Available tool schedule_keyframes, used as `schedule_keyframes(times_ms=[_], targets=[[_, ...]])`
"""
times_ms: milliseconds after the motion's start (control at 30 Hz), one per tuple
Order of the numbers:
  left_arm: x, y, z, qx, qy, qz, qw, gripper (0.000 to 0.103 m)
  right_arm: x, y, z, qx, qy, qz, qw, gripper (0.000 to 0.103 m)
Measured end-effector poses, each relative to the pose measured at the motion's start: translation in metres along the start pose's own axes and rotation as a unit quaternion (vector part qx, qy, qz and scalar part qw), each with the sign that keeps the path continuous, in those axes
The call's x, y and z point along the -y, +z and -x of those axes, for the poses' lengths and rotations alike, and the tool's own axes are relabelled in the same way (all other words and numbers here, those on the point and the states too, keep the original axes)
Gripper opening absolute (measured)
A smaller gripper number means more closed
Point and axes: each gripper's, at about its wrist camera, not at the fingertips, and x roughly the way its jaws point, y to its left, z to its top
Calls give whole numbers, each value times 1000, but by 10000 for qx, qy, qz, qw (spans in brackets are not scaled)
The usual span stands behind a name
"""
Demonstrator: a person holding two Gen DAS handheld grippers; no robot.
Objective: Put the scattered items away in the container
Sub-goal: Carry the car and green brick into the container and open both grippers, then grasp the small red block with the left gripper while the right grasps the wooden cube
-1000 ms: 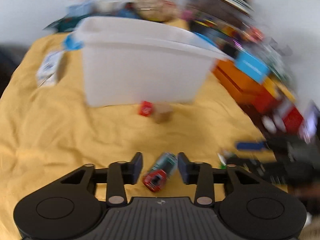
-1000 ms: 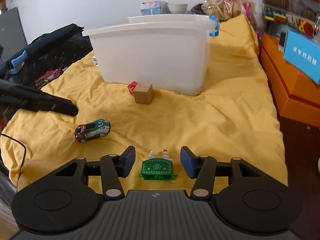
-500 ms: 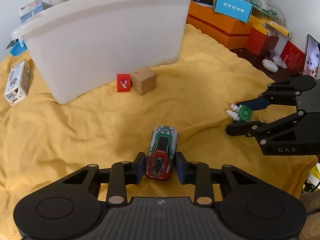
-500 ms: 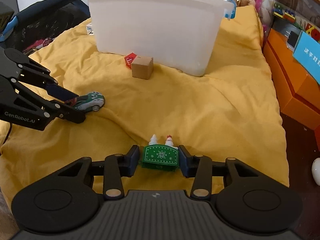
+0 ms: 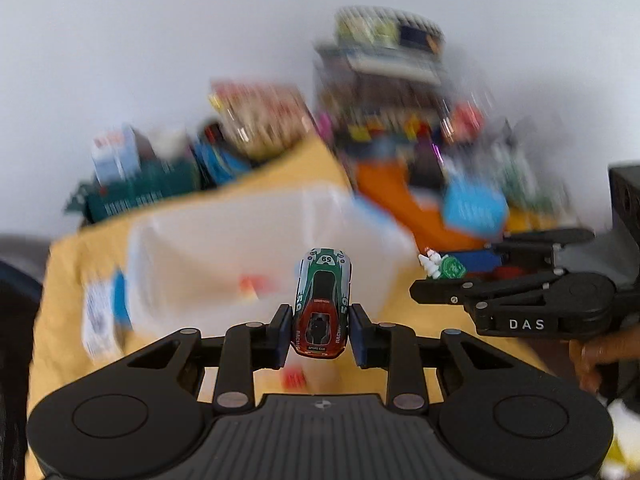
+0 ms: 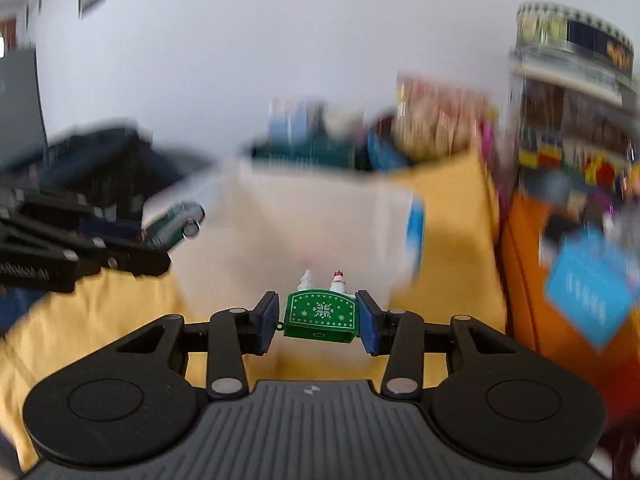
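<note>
Counting the task items, we find two held toys, one per gripper. We hold the left gripper clenched on one green, white and red die-cast toy racing car, its blue pads pressing both flanks and its nose pointing away from the camera. We hold the right gripper clenched on one green sleigh-shaped ornament with white snowflake print, which carries two small white figures on its far edge. Both toys hang in the air in front of one large translucent white plastic container, which is blurred in both views.

One small red block lies on the surface below the car; a tan shape beside it is too blurred to identify. One white carton lies left of the container.

We see one surface, covered by a rumpled yellow cloth. Behind it stand blurred snack packets and boxes against a plain white wall. An orange box with a blue card stands at the right edge of the cloth. A hand shows behind the right gripper in the left wrist view.
</note>
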Motion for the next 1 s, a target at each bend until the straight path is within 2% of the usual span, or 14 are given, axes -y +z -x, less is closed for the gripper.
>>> schedule_keyframes(times_ms=[100, 167, 300, 400, 433, 500, 600, 767, 867, 900, 967, 1000], targets=[[-11, 28, -21, 181, 294, -39, 9994, 33, 9, 31, -24, 195, -1, -118, 9997, 45], [-21, 37, -46, 70, 455, -17, 9989, 33, 13, 42, -45, 132, -1, -192, 9997, 45], [-37, 32, -93, -383, 717, 51, 9967, 33, 21, 40, -85, -291, -41, -451, 9986, 45], [-44, 23, -103, -555, 789, 167, 9952, 34, 22, 33, -99, -480, -114, -447, 9978, 47], [-45, 22, -106, -607, 804, 216, 9947, 35, 21, 33, -100, -520, -106, -427, 9977, 51], [-47, 21, -101, -574, 730, 310, 9952, 38, 22, 33, -99, -494, -60, -461, 9977, 51], [-41, 24, -82, -299, 702, 289, 9967, 42, 20, 36, -83, -273, 10, -446, 9986, 51], [-31, 15, -29, 210, 533, 524, 9970, 50, 13, 26, -43, 189, 483, -544, 9972, 51], [-28, -9, -12, 137, 440, 624, 9970, 52, 5, -4, -38, 42, 935, -516, 9943, 51], [-27, -18, -12, 23, 420, 613, 9972, 53, 0, -16, -41, -25, 947, -391, 9947, 52], [-25, -35, -18, -272, 407, 581, 9971, 53, -12, -38, -62, -527, 752, -195, 9956, 51], [-25, -43, -23, -453, 395, 623, 9962, 53, -17, -49, -71, -677, 809, -175, 9943, 50]])
